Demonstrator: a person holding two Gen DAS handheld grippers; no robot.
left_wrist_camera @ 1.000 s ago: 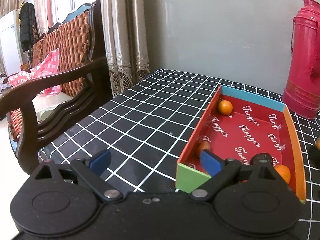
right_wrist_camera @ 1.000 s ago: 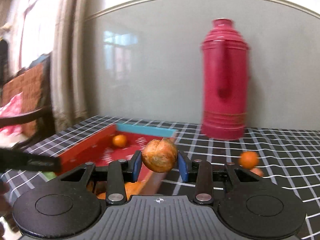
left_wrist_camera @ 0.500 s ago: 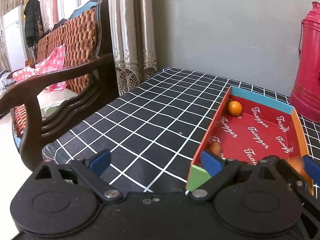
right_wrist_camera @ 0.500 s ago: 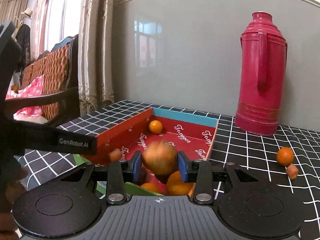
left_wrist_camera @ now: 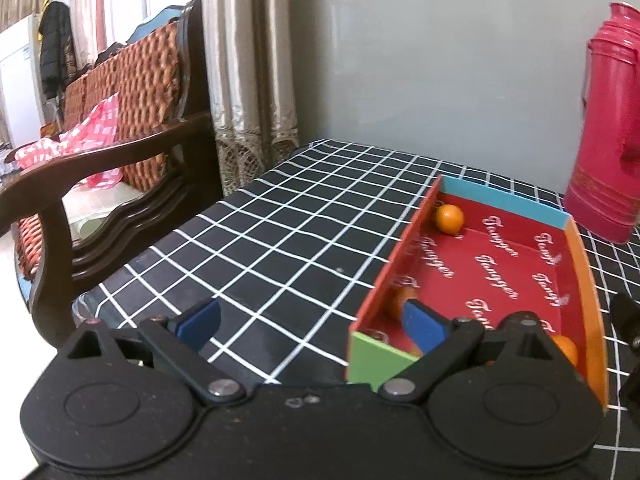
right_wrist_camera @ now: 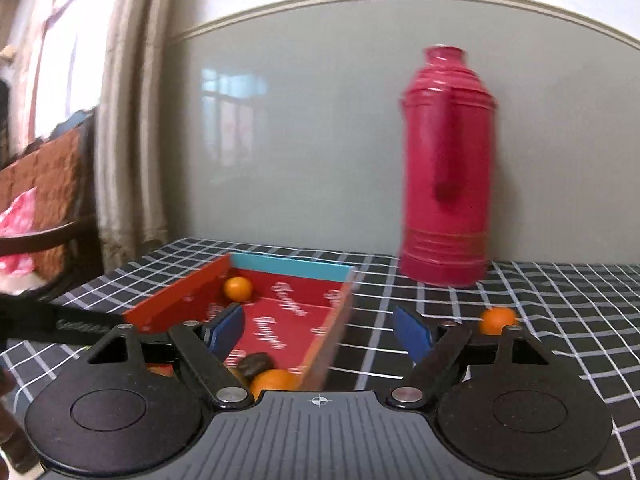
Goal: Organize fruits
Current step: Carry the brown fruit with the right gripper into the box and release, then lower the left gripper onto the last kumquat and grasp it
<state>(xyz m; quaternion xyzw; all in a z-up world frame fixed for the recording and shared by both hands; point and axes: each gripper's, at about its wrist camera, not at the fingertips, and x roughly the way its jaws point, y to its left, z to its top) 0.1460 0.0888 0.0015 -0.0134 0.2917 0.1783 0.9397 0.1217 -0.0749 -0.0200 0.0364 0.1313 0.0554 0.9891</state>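
Note:
A red cardboard box [left_wrist_camera: 504,256] with a blue far wall, orange right wall and green front flap lies on the checked table; it also shows in the right wrist view [right_wrist_camera: 180,300]. Inside are a small orange [left_wrist_camera: 449,219] at the far corner, another orange [left_wrist_camera: 565,349] near the front, and a dark brown fruit [right_wrist_camera: 254,363] beside an orange [right_wrist_camera: 276,380]. One orange [right_wrist_camera: 498,320] lies loose on the table right of the box. My left gripper [left_wrist_camera: 312,322] is open and empty at the box's front left corner. My right gripper [right_wrist_camera: 320,330] is open and empty over the box's near right end.
A tall red thermos [right_wrist_camera: 448,168] stands by the wall behind the box, also in the left wrist view [left_wrist_camera: 608,132]. A wooden armchair [left_wrist_camera: 112,168] with a red-checked cloth stands left of the table. Curtains [left_wrist_camera: 248,80] hang at the back left.
My right gripper held a brownish fruit over the box and has opened; the fruit is gone from the jaws. The right view has swung rightward. The left gripper stayed open near the box.

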